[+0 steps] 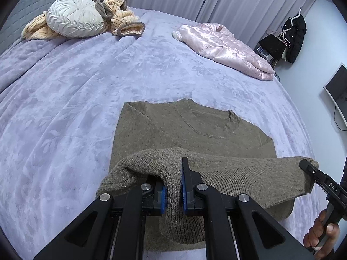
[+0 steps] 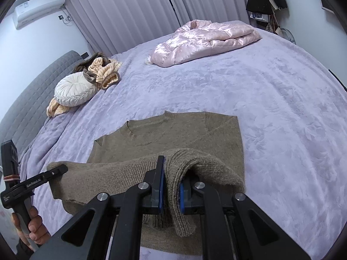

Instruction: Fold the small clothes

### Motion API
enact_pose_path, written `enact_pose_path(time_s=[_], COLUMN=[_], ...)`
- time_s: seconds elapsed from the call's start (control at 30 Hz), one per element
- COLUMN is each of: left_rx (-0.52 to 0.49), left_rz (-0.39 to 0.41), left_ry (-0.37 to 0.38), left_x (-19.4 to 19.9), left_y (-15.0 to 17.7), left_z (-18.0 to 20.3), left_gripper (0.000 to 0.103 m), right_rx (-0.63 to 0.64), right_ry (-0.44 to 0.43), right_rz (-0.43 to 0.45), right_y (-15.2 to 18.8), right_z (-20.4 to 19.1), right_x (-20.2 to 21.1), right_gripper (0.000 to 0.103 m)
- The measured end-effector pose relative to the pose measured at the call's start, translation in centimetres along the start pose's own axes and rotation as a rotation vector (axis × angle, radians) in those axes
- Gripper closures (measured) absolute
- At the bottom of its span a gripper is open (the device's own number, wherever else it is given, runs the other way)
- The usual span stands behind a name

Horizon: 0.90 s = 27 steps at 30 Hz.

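**Bottom hem coming up for the halfway fold**

Lavender bed (image 1: 65,99) is carrying the brown sweater (image 1: 186,130), lying flat just ahead of both grippers. Left gripper (image 1: 173,186) and right gripper (image 2: 171,186) are each clamping a hem corner, lifting it. Next, I judge, the hem is travelling forward to the collar; open bedding ahead is leaving ample room.

Olive-brown knit sweater (image 1: 186,127) on a lavender leaf-embossed bedspread (image 1: 76,99); shiny pink jacket (image 1: 225,47); cream pleated cushion (image 1: 76,16).

A pink quilted jacket (image 1: 225,49) and round cushion (image 1: 76,17) (pleated, white) lie on the bedspread (image 1: 65,108).
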State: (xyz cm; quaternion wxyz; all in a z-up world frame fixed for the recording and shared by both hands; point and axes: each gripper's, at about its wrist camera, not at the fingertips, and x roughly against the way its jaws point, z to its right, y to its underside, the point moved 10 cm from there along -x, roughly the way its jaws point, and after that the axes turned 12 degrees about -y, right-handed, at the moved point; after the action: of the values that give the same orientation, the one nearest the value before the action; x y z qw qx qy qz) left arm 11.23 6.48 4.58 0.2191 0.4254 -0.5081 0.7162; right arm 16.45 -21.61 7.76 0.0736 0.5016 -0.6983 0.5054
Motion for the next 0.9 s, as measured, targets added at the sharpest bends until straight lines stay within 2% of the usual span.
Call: enact_pose_path(time_s=[0.37, 0.63, 0.9], left_rx=[-0.036, -0.035, -0.049], left_rz=[-0.026, -0.086, -0.107], left_ry=[-0.025, -0.032, -0.036], left_x=[-3.5, -7.7, -10.5], left_y=[-2.4, -3.5, -4.2], left_z=[1.6, 2.1, 2.7], left_gripper=[0.091, 0.091, 0.091], right_rx=[-0.011, -0.052, -0.085], right_ry=[0.020, 0.039, 0.067], right_rz=[-0.029, -0.056, -0.094], right_y=[-1.7, -3.0, -3.0], right_z=[1.4, 3.9, 6.2], right_x=[-3.1, -6.2, -9.5], right_gripper=[0.092, 0.092, 0.092])
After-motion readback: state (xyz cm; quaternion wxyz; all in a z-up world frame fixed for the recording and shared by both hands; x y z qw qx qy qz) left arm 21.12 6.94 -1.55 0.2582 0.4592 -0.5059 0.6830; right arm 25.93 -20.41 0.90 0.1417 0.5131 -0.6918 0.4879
